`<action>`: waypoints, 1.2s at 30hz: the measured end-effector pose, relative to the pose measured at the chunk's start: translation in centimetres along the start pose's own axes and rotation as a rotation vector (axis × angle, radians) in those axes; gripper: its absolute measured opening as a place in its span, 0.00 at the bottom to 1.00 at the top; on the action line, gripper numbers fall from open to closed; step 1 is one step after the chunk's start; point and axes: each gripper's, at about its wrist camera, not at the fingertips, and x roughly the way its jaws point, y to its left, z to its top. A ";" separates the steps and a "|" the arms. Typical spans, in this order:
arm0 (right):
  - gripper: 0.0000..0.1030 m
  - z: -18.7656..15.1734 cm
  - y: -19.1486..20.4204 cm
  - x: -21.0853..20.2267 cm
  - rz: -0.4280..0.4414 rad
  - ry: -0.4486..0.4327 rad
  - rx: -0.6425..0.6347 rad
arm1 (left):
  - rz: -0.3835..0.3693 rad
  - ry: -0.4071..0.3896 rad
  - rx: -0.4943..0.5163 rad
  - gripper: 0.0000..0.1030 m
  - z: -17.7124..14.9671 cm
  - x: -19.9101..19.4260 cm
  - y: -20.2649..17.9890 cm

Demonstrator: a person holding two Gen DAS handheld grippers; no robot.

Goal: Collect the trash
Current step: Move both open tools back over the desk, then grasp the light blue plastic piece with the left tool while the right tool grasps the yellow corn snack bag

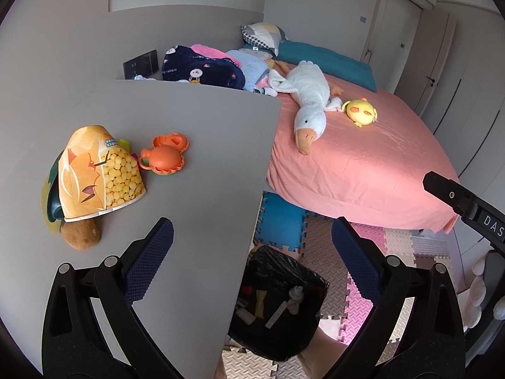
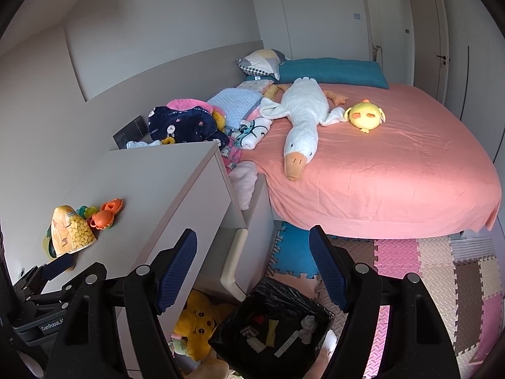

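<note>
Bed: pink sheet, beyond the tabletop and to its right; it carries a white goose plush and a small yellow plush. No trash seen on it.

Tabletop: grey, the reference for all positions below. A pile of bedding and clothes sits at its far edge.

Trash bin: black-lined, on the foam floor mat just off the tabletop's right edge. It already holds several scraps.

Paper tub: printed with yellow puffed snacks, upside down on the tabletop's left part, rim down and tilted, resting over a green-edged item and touching a brown plush lump at its near side. Judged to be the trash still to be collected. Orange plastic toys lie just beside it on its right.

Left hand-held gripper: jaws spread wide, holding nothing, straddling the tabletop's right edge above the bin. The tub lies ahead and to its left, across the tabletop.

Right hand-held gripper: jaws likewise spread and empty, off the tabletop's right side over the bin.

Judgement: the left one is nearer to the tub, and a reach leftward along the tabletop is needed. The tub's axis stands near upright, so a grasp across its wall is called for; the toys crowd its right flank.
</note>
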 end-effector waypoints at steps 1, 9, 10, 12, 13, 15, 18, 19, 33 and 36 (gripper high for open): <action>0.72 0.0 0.3 0.1 0.004 0.002 -0.006 | 0.004 -0.003 -0.005 0.94 0.0 -0.1 0.4; 0.72 -0.1 3.2 1.3 0.041 0.028 -0.032 | 0.047 -0.020 -0.056 0.94 -0.2 -1.2 4.0; 0.72 -0.1 3.5 1.5 0.045 0.030 -0.035 | 0.052 -0.023 -0.063 0.94 -0.2 -1.3 4.5; 0.72 -0.2 4.4 1.8 0.056 0.035 -0.043 | 0.065 -0.029 -0.078 0.94 -0.2 -1.6 5.5; 0.72 -0.2 4.8 1.9 0.060 0.037 -0.047 | 0.072 -0.033 -0.085 0.94 -0.2 -1.8 5.9; 0.72 -0.3 5.6 2.3 0.071 0.042 -0.054 | 0.086 -0.040 -0.101 0.94 -0.2 -2.2 7.0; 0.72 -0.3 6.9 2.8 0.085 0.053 -0.066 | 0.110 -0.046 -0.123 0.94 -0.2 -2.6 8.7; 0.72 -0.4 7.2 3.0 0.090 0.056 -0.070 | 0.117 -0.047 -0.129 0.94 -0.3 -2.7 9.2; 0.72 -0.5 12.1 5.1 0.145 0.092 -0.128 | 0.213 -0.065 -0.226 0.92 -1.1 -3.7 15.0; 0.72 -0.5 12.9 5.7 0.155 0.101 -0.136 | 0.219 -0.057 -0.244 0.85 -1.2 -3.5 15.9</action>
